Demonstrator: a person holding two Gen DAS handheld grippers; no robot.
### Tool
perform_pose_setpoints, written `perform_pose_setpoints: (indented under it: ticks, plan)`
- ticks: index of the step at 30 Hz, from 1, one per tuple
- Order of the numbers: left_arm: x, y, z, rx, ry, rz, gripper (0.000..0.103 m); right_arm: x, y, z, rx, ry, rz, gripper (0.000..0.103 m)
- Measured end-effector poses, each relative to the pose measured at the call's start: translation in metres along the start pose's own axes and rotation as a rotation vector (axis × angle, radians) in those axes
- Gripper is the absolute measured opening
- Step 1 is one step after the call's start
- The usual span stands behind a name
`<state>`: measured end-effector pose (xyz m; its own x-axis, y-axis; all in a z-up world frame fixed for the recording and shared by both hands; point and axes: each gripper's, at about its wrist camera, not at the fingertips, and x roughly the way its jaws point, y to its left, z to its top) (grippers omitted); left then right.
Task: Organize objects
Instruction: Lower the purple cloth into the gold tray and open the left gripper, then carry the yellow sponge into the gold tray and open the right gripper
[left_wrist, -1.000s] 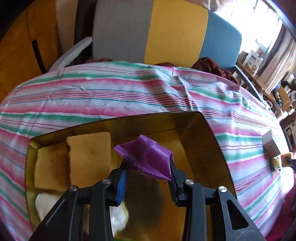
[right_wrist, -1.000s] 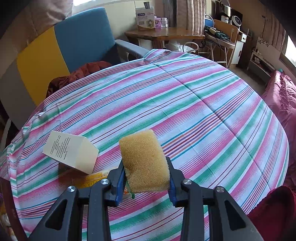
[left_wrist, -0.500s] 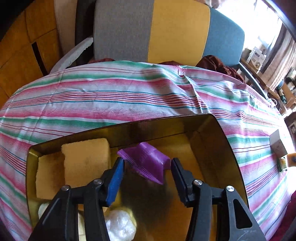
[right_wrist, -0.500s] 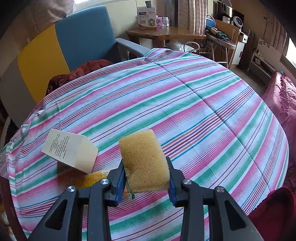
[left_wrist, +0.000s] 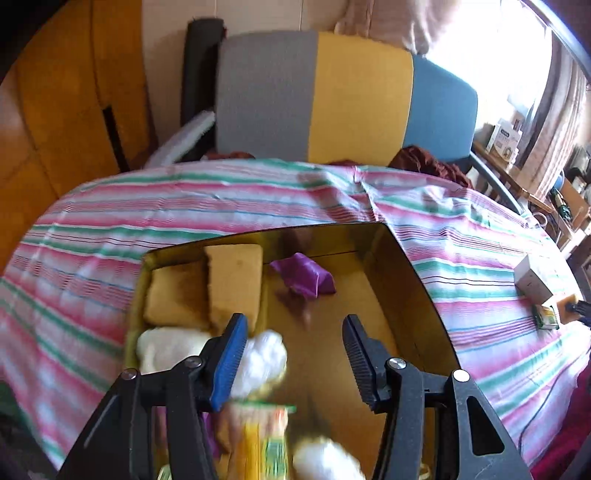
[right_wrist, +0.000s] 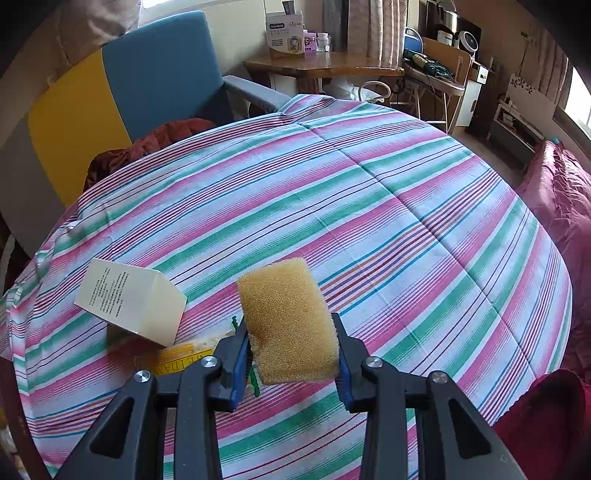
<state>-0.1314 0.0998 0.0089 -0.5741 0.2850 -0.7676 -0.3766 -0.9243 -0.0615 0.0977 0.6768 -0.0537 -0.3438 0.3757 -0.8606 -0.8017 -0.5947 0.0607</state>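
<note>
Two grippers differ: the right gripper (right_wrist: 291, 350) pinches a yellow sponge (right_wrist: 288, 321) above the striped cloth (right_wrist: 406, 221); light and squashy, it seems best held across its sides; the left gripper (left_wrist: 293, 350), jaws just opening with nothing between, hangs over the gold box (left_wrist: 406, 280), where a purple packet (left_wrist: 303, 277) lies beside two sponges (left_wrist: 232, 280).

Purple pouch (left_wrist: 303, 275) out of opened jaws.

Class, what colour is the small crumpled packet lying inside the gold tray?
Purple packet; clearest in the left wrist view.
</note>
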Motion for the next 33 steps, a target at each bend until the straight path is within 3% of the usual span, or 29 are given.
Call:
perform_pose_setpoints:
  ticks: [4, 13, 22, 33]
  plan:
    - [-0.034, -0.004, -0.018, -0.006, -0.067, 0.026, 0.059, 0.0, 0.001, -0.002, -0.002, 0.003, -0.015, 0.037]
    - [-0.066, -0.002, -0.056, -0.03, -0.111, 0.061, 0.062, 0.002, -0.002, -0.005, 0.005, 0.018, -0.054, 0.037]
    - [-0.071, 0.0, -0.078, -0.037, -0.103, 0.089, 0.064, -0.007, -0.002, -0.004, 0.009, -0.02, -0.048, 0.037]
    - [-0.07, 0.005, -0.082, -0.041, -0.108, 0.086, 0.064, -0.035, -0.003, -0.008, 0.03, -0.069, -0.005, 0.037]
